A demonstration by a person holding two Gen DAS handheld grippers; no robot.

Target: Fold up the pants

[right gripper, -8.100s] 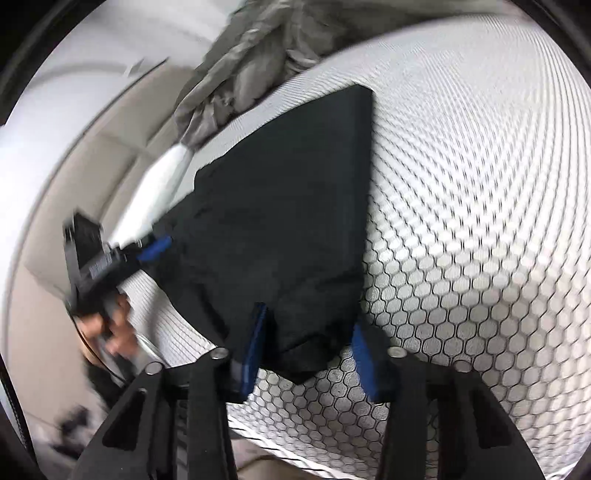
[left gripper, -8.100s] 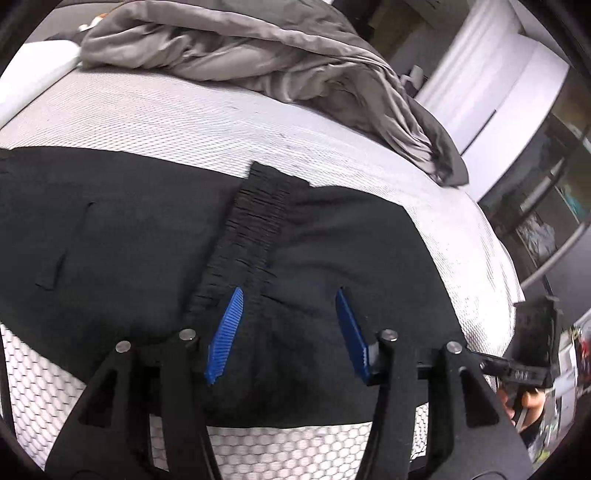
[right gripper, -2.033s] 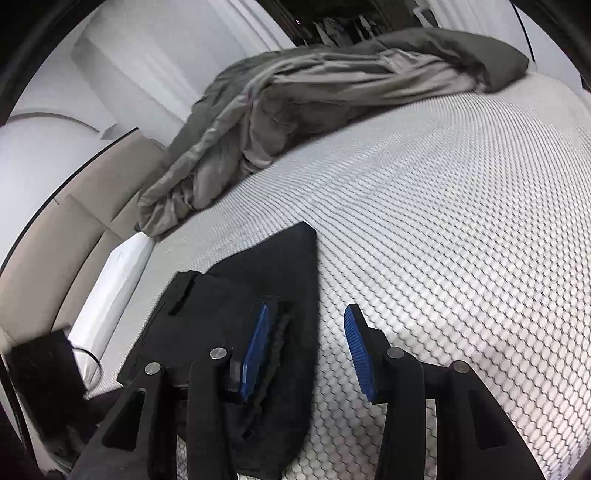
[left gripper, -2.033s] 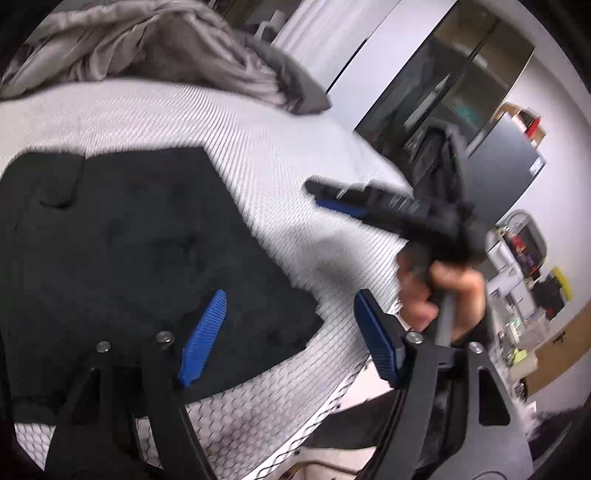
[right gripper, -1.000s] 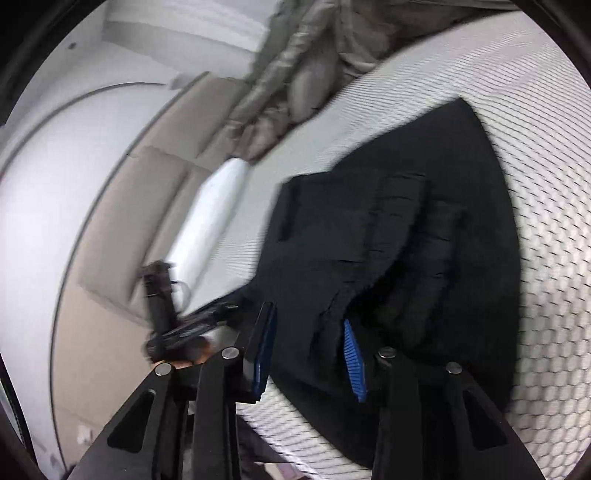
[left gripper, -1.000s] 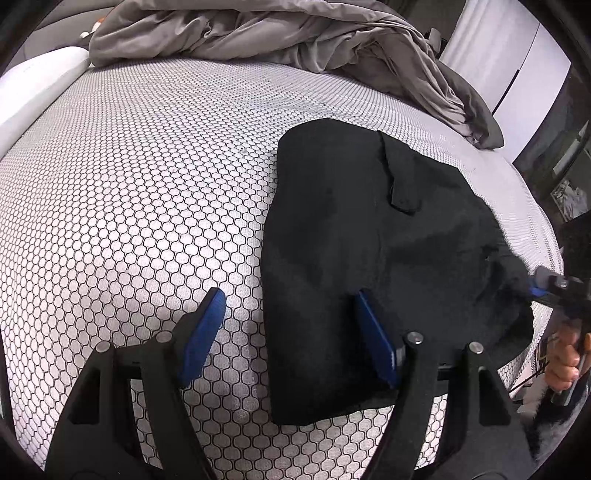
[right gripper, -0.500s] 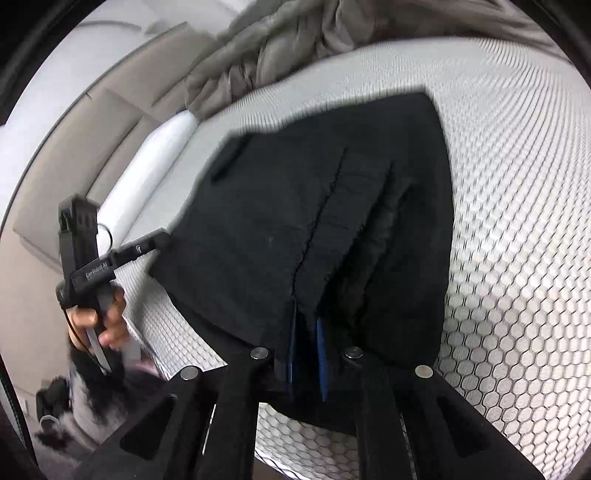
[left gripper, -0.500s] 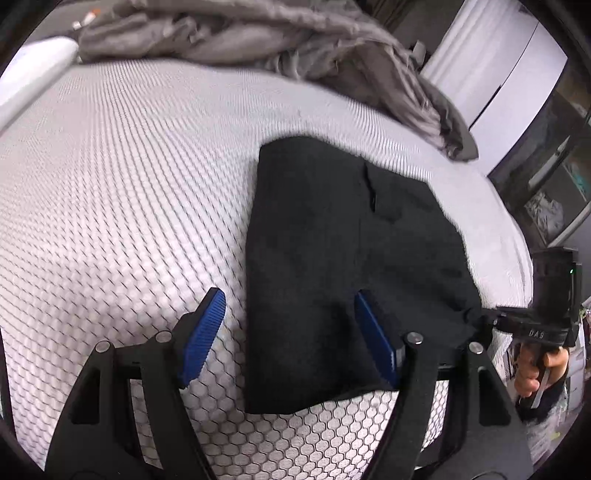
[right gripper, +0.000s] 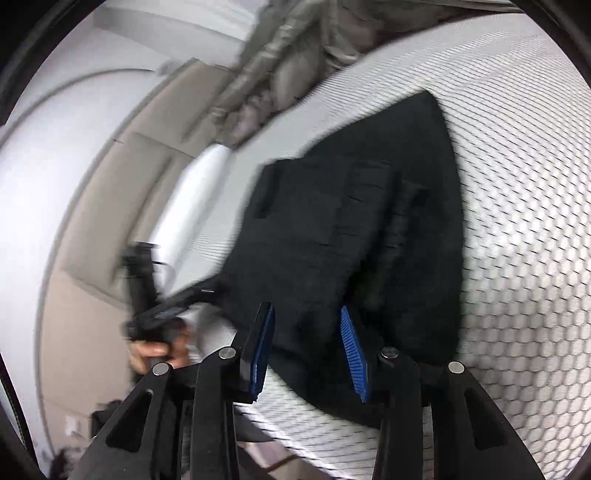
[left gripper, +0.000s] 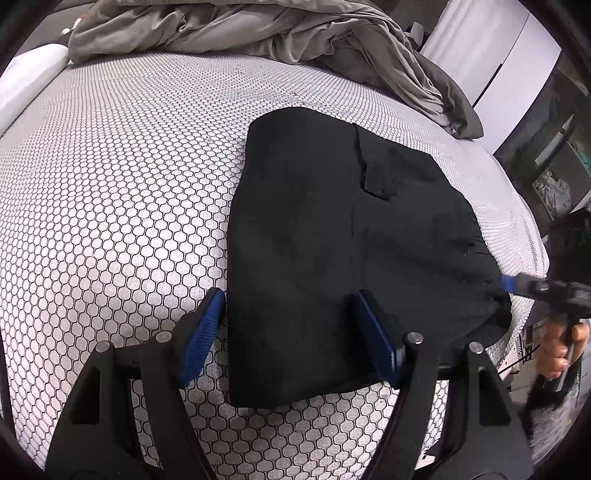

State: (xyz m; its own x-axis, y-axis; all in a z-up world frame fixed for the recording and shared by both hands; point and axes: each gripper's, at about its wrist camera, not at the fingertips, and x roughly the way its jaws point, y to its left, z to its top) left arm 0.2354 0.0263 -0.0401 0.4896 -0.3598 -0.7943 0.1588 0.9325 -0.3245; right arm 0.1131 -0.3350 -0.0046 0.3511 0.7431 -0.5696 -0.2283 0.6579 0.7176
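The black pants (left gripper: 332, 240) lie folded into a compact stack on the honeycomb-patterned mattress (left gripper: 110, 184). My left gripper (left gripper: 288, 332) is open, its blue pads either side of the stack's near left corner, holding nothing. My right gripper (right gripper: 306, 343) is open over the waistband end of the pants (right gripper: 351, 240), holding nothing; this view is motion-blurred. The right gripper also shows in the left wrist view (left gripper: 517, 286) at the stack's right edge. The left gripper shows in the right wrist view (right gripper: 207, 291) at the stack's left side.
A rumpled grey duvet (left gripper: 258, 33) is heaped along the far side of the bed. A white pillow (left gripper: 26, 77) lies at the far left. White wardrobe doors (left gripper: 498, 55) and dark shelving stand beyond the bed's right edge. A beige headboard (right gripper: 92, 184) is at the left.
My right gripper has opened and let go of the waistband it was pinching half a second ago. The left gripper has closed in a little on the stack's near corner, still open.
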